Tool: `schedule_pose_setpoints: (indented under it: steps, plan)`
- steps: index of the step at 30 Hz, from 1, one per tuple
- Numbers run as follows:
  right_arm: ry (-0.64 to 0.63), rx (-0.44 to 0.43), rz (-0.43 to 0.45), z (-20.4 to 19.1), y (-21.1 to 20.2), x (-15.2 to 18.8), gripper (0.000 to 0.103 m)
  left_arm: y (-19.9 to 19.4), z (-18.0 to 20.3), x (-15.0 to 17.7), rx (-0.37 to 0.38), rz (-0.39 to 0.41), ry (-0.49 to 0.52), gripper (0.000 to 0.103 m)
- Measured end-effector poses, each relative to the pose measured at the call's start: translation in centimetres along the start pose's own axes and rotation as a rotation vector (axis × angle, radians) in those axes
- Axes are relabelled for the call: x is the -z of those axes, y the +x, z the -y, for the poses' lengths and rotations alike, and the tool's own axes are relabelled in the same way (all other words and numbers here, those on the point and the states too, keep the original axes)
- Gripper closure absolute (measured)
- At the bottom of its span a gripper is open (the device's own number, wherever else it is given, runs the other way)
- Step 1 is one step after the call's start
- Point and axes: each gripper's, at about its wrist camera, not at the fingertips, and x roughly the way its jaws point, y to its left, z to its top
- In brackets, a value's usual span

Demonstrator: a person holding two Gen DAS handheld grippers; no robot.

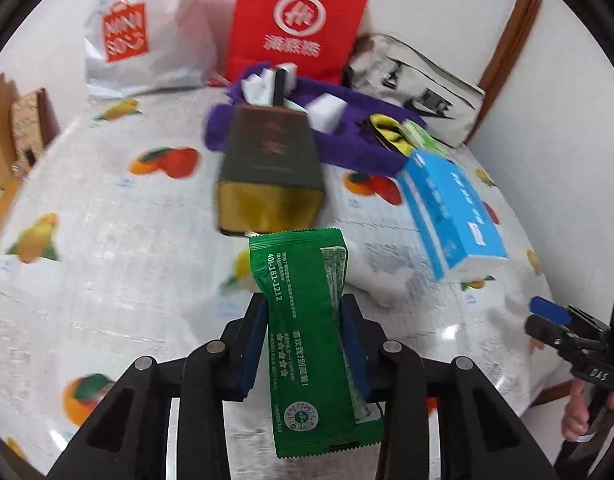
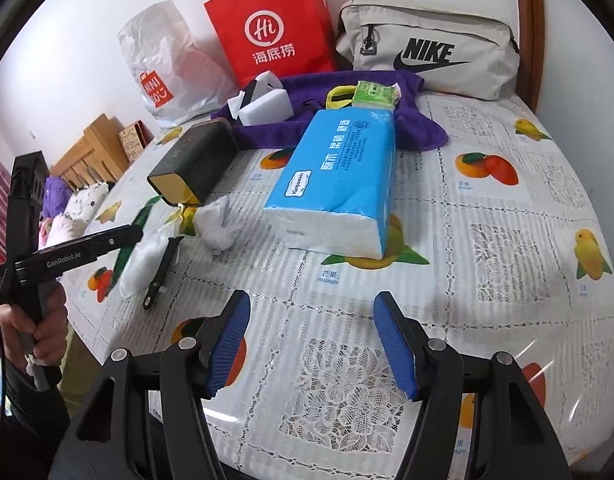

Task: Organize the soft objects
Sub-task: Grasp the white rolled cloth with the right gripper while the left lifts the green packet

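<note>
The flat green foil wet-wipe sachet (image 1: pixel 307 320) hangs above the fruit-print tablecloth (image 1: pixel 107 240), pinched across its middle by the left gripper (image 1: pixel 303 344). It looks light, limp and slick, so a hold on the padded centre seems safer than one on the crimped ends. Beyond it lie a dark box with a gold end (image 1: pixel 269 176) and a blue soft tissue pack (image 2: pixel 339 176). The right gripper (image 2: pixel 311 344) hovers spread and empty.

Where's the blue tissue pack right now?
The blue tissue pack lies mid-table ahead of the open right tongs, its far end touching the purple towel.
</note>
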Motion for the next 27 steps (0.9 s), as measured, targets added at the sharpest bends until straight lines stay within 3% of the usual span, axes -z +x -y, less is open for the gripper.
schedule_pose_setpoints:
  steps: [4,13,22,27]
  plan:
    - [-0.043,-0.013,0.009,-1.2,0.6,-0.3,0.039,-0.6,-2.1,-0.2,-0.040,0.014,-0.033,0.068]
    - [-0.198,-0.074,-0.019,-7.9,5.3,-2.2,0.040,-0.2,-5.8,0.2,-0.064,-0.012,-0.089,0.068]
    - [-0.305,-0.025,-0.031,-12.2,9.7,-3.7,0.042,0.0,-7.6,1.0,-0.035,-0.026,-0.112,0.068]
    - [-0.354,0.082,-0.061,-13.1,12.1,-3.6,0.053,-0.1,-7.9,1.0,-0.014,-0.022,-0.106,0.068]
